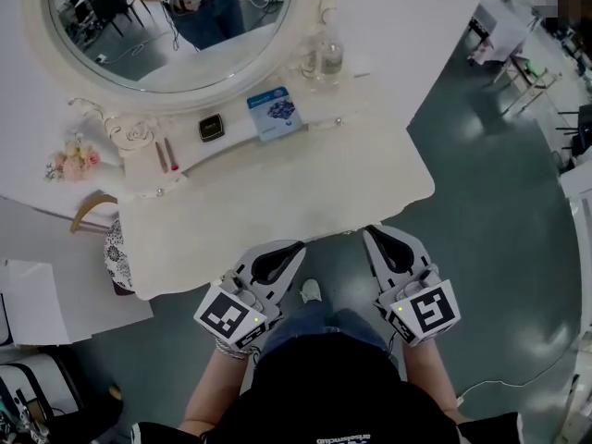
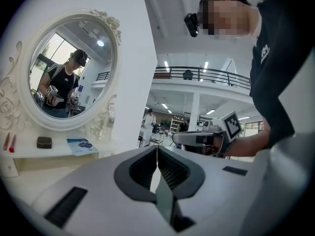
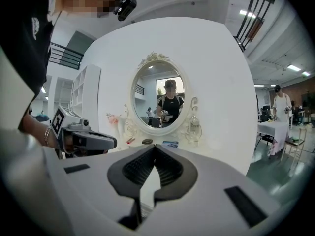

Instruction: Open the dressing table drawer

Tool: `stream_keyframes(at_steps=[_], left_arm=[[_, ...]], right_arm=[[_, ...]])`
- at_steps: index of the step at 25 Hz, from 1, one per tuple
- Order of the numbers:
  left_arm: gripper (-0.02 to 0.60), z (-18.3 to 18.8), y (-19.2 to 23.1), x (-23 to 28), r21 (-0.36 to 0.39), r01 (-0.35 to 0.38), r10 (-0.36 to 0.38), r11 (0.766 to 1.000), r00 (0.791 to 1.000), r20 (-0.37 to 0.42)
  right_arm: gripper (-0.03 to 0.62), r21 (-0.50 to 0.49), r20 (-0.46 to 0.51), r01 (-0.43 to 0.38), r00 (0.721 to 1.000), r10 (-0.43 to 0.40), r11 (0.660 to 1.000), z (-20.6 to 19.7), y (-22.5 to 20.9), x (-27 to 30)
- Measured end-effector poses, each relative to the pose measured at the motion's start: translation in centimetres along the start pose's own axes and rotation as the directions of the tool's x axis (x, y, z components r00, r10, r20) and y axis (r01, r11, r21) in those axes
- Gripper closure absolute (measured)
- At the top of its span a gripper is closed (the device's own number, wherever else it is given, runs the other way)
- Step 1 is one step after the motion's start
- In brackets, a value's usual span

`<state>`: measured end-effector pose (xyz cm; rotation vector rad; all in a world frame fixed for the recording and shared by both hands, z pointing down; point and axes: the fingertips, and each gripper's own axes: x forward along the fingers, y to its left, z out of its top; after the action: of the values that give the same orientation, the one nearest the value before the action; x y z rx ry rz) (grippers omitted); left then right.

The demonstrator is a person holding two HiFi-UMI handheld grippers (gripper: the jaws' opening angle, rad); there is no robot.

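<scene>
- Closest in, at six o'clock, left gripper (image 1: 289,248) and right gripper (image 1: 377,235) are both clenched on nothing.
- Drawer front shows in no view; I'd judge it sits under the table (image 1: 277,192) edge, at twelve o'clock from the tips.
- Best to dip below that edge, open one set of jaws, grip, then pull straight back.

No print is legible: lettering on the blue card (image 1: 275,112) is too small.
</scene>
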<state>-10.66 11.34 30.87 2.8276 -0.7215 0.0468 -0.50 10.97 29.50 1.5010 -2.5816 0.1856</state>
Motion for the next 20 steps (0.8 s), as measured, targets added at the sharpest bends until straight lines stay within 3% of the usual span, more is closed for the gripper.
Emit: stream_keyframes(at_steps=[14,20], left_arm=[[0.562,-1.3,2.6,0.6,-0.008,-0.043,0.042,0.999,0.999,-0.013],[0.563,-0.9,3.3,1.8,-0.017,-0.107,0.107,0.994,0.994,-0.007]], right_arm=[[0.576,0.001,-0.010,0.016,1.000,-0.016,1.000,-0.5,-1.1,0.4],[0.576,-0.007,-0.025,-0.046,0.999,0.046,0.999,-0.5,-2.7,1.4]])
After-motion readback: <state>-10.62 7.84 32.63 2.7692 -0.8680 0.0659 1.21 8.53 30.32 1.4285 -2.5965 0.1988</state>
